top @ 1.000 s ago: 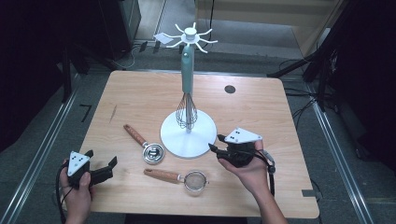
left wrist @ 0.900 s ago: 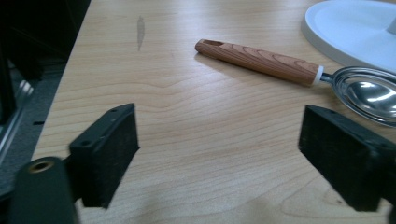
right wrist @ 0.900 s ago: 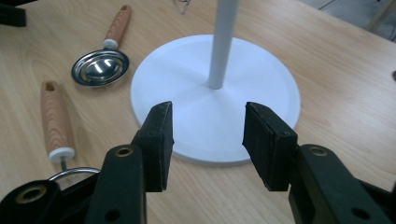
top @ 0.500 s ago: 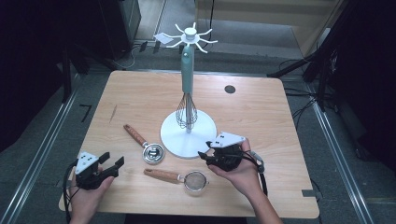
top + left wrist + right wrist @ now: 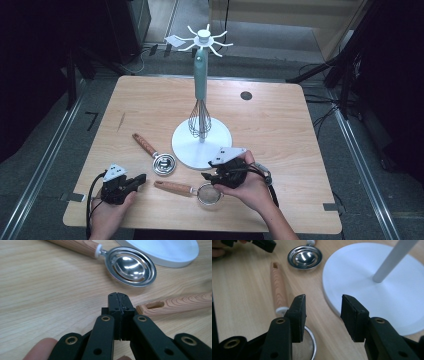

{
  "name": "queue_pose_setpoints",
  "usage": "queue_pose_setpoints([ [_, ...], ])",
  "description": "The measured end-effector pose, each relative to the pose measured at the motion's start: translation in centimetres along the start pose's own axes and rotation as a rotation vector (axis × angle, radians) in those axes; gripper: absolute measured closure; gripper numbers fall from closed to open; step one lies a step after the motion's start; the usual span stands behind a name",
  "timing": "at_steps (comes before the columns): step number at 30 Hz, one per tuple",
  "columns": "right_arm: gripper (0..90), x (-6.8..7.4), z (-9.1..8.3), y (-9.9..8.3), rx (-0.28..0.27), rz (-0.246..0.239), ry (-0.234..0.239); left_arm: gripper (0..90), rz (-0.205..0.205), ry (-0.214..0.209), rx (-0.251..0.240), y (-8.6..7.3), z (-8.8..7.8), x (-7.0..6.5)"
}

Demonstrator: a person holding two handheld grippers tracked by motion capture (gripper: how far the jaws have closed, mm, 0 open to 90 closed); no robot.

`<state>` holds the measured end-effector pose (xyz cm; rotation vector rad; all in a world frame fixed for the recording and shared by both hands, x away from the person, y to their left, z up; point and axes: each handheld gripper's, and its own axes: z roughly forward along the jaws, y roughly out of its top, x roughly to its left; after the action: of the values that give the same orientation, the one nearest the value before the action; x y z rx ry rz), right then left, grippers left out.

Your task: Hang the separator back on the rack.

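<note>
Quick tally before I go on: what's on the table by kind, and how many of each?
Wooden-handled utensils: 2, an egg separator and a mesh strainer
Whisks: 1, hanging on the stand
Utensil stands: 1
Total: 4

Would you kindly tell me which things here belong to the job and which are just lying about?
In the job: strainer, right gripper, left gripper.
Lying about: egg separator, stand, whisk.
</note>
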<state>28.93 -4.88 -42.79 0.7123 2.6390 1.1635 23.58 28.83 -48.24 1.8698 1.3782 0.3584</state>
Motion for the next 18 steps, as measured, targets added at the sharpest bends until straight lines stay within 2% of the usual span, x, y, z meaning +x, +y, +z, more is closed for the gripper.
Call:
queue_pose_setpoints([
  [7,57.1,0.3,0.8,0.6,0.109,0.012,0.116,90.0,0.006,-0.015,0.029,0.1,1.1,-0.9],
  [13,57.5,0.8,1.6,1.0,0.168,0.009,0.165,90.0,0.03,-0.031,0.039,0.1,1.4,-1.4],
  [16,57.0,1.1,1.8,1.2,0.193,0.003,0.191,90.0,0.029,-0.041,0.038,0.1,1.5,-1.6],
  [18,57.2,1.2,2.1,1.2,0.209,0.003,0.191,90.0,0.037,-0.047,0.039,0.1,1.6,-1.7],
])
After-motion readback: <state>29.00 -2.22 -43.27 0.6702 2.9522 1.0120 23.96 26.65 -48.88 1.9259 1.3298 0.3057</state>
